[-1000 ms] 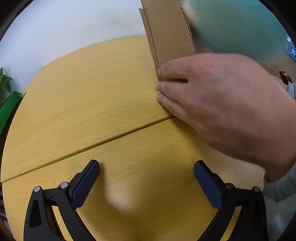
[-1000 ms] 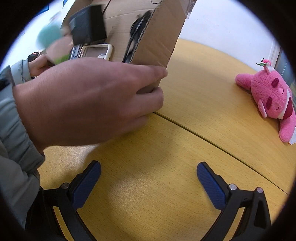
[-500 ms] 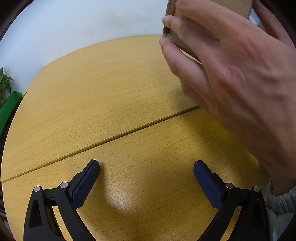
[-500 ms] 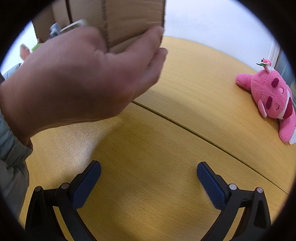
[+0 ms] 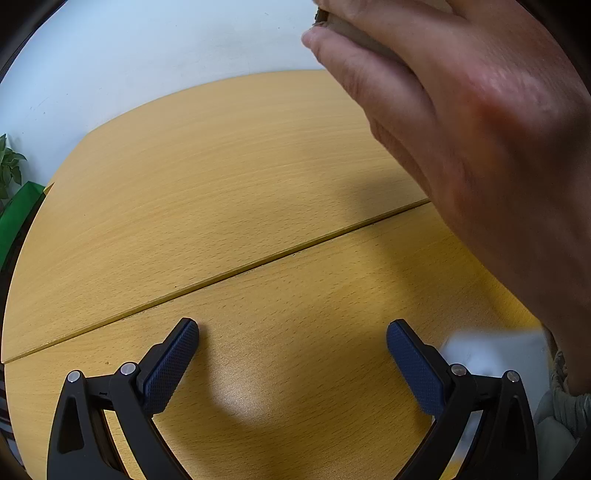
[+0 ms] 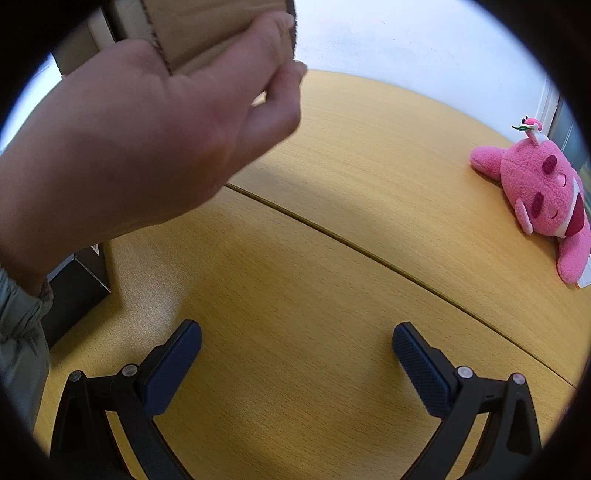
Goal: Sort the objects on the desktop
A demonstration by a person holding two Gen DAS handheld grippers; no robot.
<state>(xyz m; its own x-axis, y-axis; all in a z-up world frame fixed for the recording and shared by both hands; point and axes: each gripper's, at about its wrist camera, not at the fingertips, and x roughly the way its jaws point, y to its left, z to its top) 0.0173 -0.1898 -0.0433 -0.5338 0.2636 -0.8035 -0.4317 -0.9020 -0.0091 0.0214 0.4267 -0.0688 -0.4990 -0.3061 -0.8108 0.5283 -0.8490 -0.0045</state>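
Note:
A person's hand [image 5: 480,140] holds a brown cardboard box [image 6: 218,33] raised above the yellow wooden table [image 5: 221,177]; the same hand [image 6: 140,147] fills the upper left of the right wrist view. What is inside the box is hidden. My left gripper [image 5: 291,354] stands open low over the bare table with nothing between its blue pads. My right gripper [image 6: 297,358] is open too, also with nothing in it. A pink plush toy [image 6: 543,199] lies on the table at the far right.
A black box [image 6: 77,288] sits on the table under the raised hand at the left. A blurred white thing [image 5: 491,350] shows behind my left gripper's right finger. A green plant [image 5: 11,173] stands past the table's left edge. A seam crosses the tabletop.
The hand has lifted the cardboard box off the table and up toward the top of both views. A black box and a white thing now show beneath. Neither gripper has moved.

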